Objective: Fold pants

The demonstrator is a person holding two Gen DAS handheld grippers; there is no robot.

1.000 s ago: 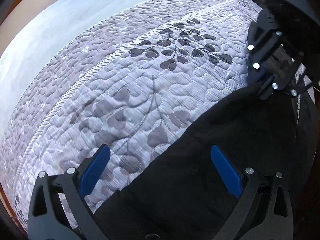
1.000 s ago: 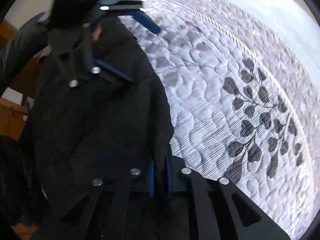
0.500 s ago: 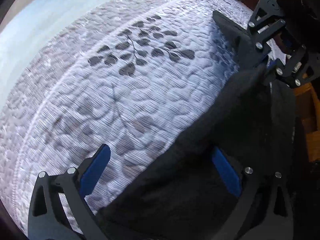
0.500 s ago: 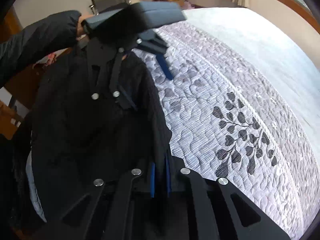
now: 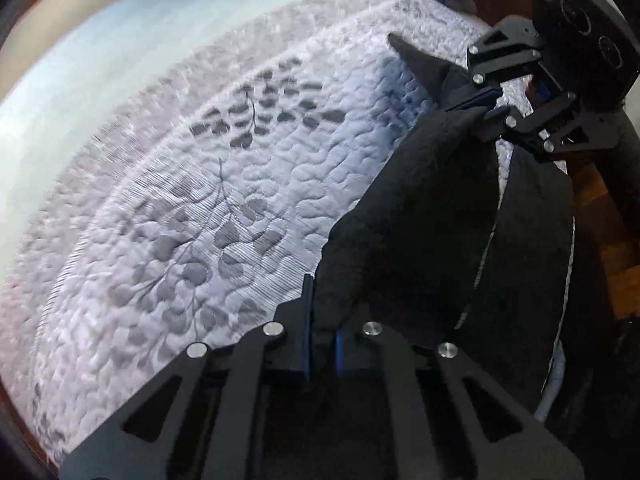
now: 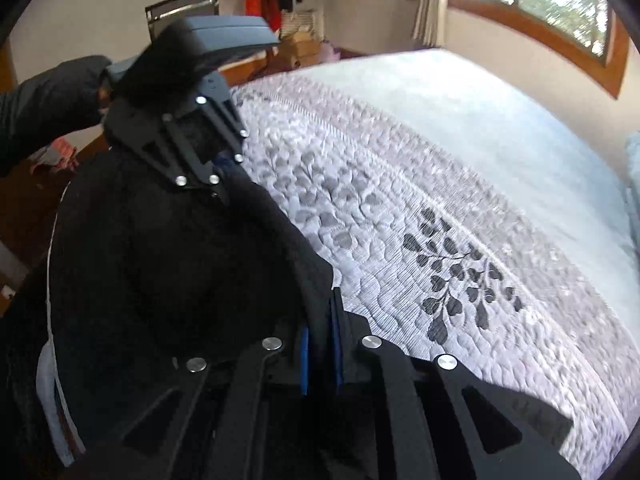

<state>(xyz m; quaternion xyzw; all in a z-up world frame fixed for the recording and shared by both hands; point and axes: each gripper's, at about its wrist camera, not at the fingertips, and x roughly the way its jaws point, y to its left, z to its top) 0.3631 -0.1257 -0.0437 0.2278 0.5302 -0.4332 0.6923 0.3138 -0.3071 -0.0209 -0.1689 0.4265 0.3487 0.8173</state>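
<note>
Nearest the left wrist camera, the left gripper (image 5: 320, 320) has its fingers (image 5: 307, 320) pressed together on a bunched edge of the black pants (image 5: 420, 220). In the right wrist view the right gripper (image 6: 320, 328) likewise pinches a fold of the same cloth between its blue pads. The pants hang as a dark sheet between the two grips, over the near edge of the bed (image 5: 200, 200), with most of the cloth off that edge toward the wooden floor (image 5: 616, 248). Beyond them the quilted mattress with its leaf pattern lies bare, and past that a plain white strip runs toward the far edge.

The step in hand looks like lifting the garment clear so it can be spread flat. To do it well, both grips should rise evenly and keep the held edge taut between them, so the legs drop straight instead of twisting; then the cloth should be carried over the open middle of the bed before it is lowered.

A second ago the left fingers stood spread wide around the cloth with nothing pinched; now they are clamped on it. The right grip was already closed then. Both grippers now sit higher above the mattress, and more of the room and window shows in the right view
</note>
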